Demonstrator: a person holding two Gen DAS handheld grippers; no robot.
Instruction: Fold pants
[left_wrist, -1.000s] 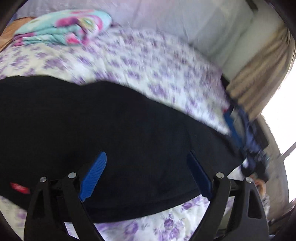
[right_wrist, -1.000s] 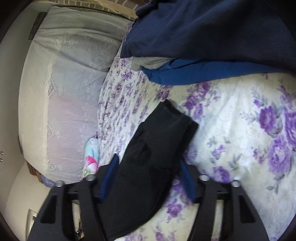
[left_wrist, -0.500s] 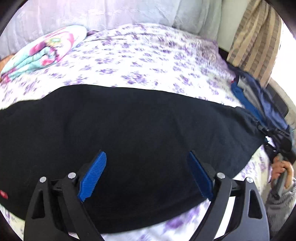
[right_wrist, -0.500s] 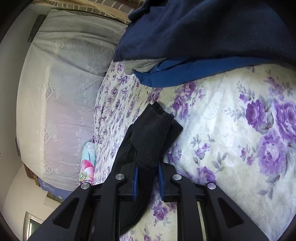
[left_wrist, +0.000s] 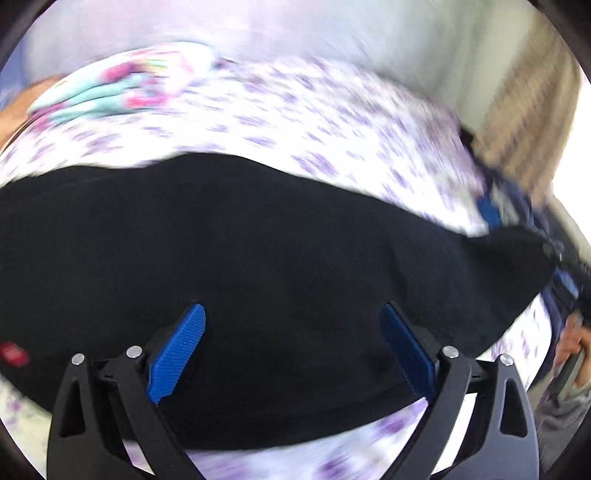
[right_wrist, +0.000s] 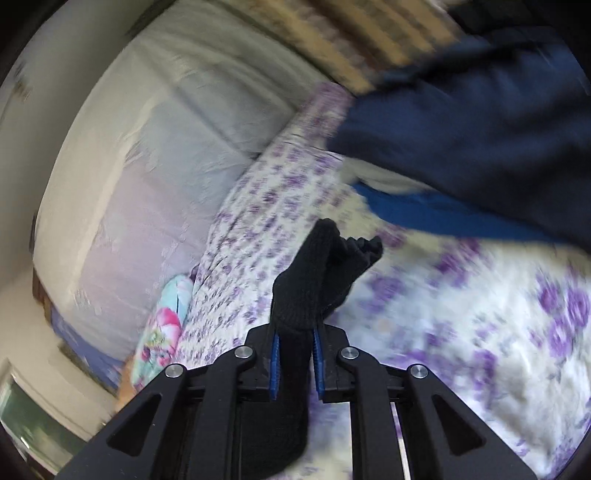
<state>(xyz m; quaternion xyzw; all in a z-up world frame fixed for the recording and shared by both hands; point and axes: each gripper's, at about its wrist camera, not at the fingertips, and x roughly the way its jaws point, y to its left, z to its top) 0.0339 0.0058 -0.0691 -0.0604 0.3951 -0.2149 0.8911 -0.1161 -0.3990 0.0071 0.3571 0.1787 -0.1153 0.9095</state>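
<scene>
We're on a bed (left_wrist: 332, 122) with a purple-flowered sheet, black pants (left_wrist: 258, 258) spread flat across it. Our right tongs (right_wrist: 295, 345) have just closed and are pinching the leg end (right_wrist: 317, 280), lifted off the sheet, probably to carry it over. Left tongs (left_wrist: 291, 350) have just spread wide above the middle, holding nothing, likely ready to pin the fold line.

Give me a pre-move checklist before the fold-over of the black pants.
1. Right tongs clamped on the black knit pants' end: ok.
2. Left tongs open over the pants' black body, nothing pinched: ok.
3. Held end lifted off the purple-flowered bedsheet: ok.
4. Dark navy and blue clothes pile apart from the pants: ok.
5. Pants lying flat, no wrinkles: cannot tell, blurred.
</scene>
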